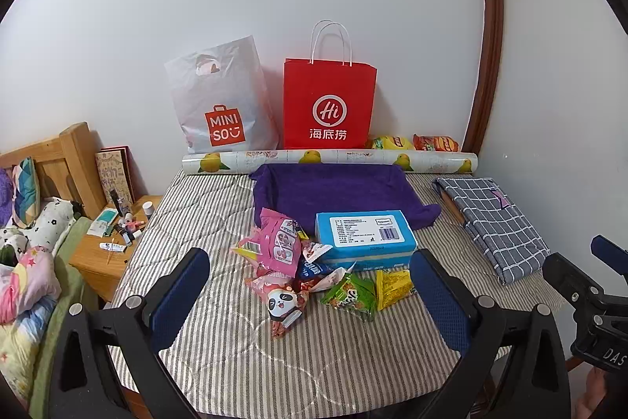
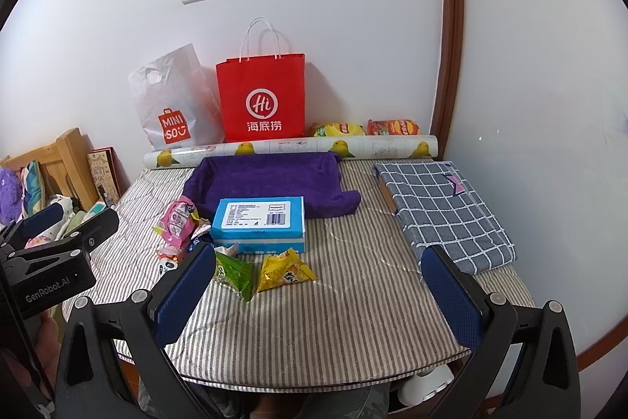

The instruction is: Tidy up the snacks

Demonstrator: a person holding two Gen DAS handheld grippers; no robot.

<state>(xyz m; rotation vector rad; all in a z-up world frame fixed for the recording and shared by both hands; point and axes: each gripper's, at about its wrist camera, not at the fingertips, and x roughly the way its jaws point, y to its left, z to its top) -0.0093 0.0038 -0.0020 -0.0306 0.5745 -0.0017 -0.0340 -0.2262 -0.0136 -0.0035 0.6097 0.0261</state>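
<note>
A heap of small snack packets lies on the striped tabletop: a pink packet [image 1: 280,242], a panda packet [image 1: 282,304], a green packet [image 1: 351,295] and a yellow packet [image 1: 392,287]. A blue box [image 1: 365,238] sits just behind them, in front of a purple cloth tray [image 1: 333,189]. My left gripper [image 1: 314,295] is open and empty, hovering just short of the heap. My right gripper [image 2: 314,289] is open and empty, with the green packet [image 2: 233,273] and yellow packet [image 2: 284,269] between and beyond its fingers. The blue box [image 2: 259,222] lies further back.
A red paper bag [image 1: 329,105] and a white Miniso bag [image 1: 221,97] lean on the wall behind a rolled lemon-print sheet [image 1: 329,160]. Two chip bags [image 1: 412,143] lie at the back right. A folded checked cloth [image 1: 490,218] lies right. A cluttered nightstand [image 1: 114,242] stands left.
</note>
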